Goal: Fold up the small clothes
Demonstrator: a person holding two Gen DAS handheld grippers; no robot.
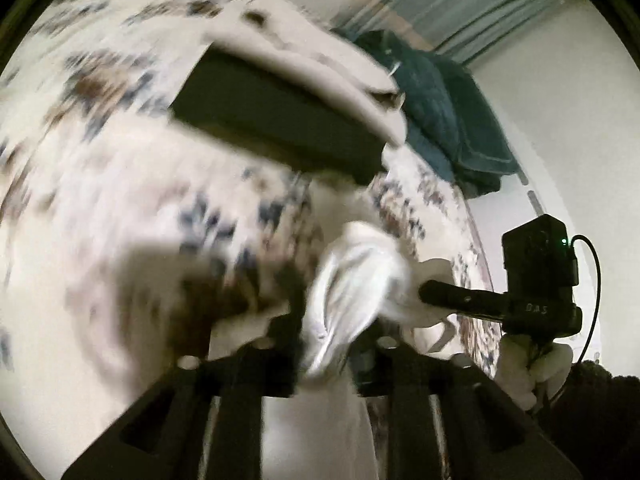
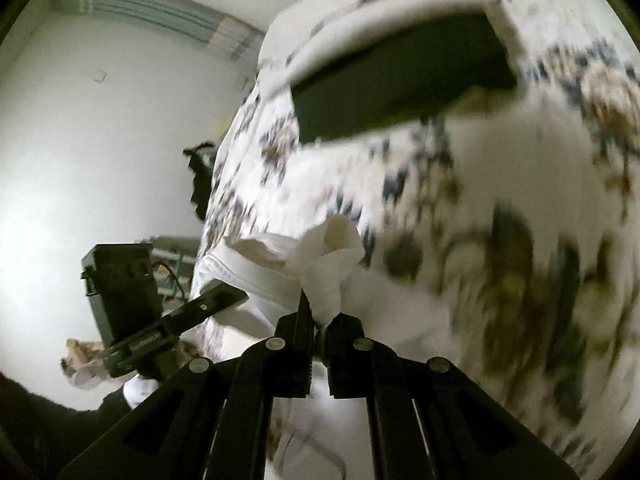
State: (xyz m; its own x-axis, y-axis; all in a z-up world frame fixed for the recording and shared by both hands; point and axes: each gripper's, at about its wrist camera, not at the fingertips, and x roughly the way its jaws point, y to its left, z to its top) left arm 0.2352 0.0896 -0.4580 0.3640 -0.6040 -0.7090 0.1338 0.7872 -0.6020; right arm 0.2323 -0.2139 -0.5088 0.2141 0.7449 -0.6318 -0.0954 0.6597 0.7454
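The left gripper [image 1: 326, 344] was clenched on one bunched end of a small white garment [image 1: 352, 280], and the right gripper [image 2: 320, 320] pinched another corner of it, so the cloth hung between them above the flower-print bedspread [image 1: 120, 184]. Behind lay a dark slab, perhaps a folding board [image 1: 272, 120], too blurred to be sure, and a teal blanket [image 1: 440, 112].

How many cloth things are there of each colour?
White: 1, the small white cotton garment pinched by the left gripper and right gripper.
Dark teal: 1, the quilted blanket.
Flowery white, blue and brown: 1, the bedsheet.
Total: 3.
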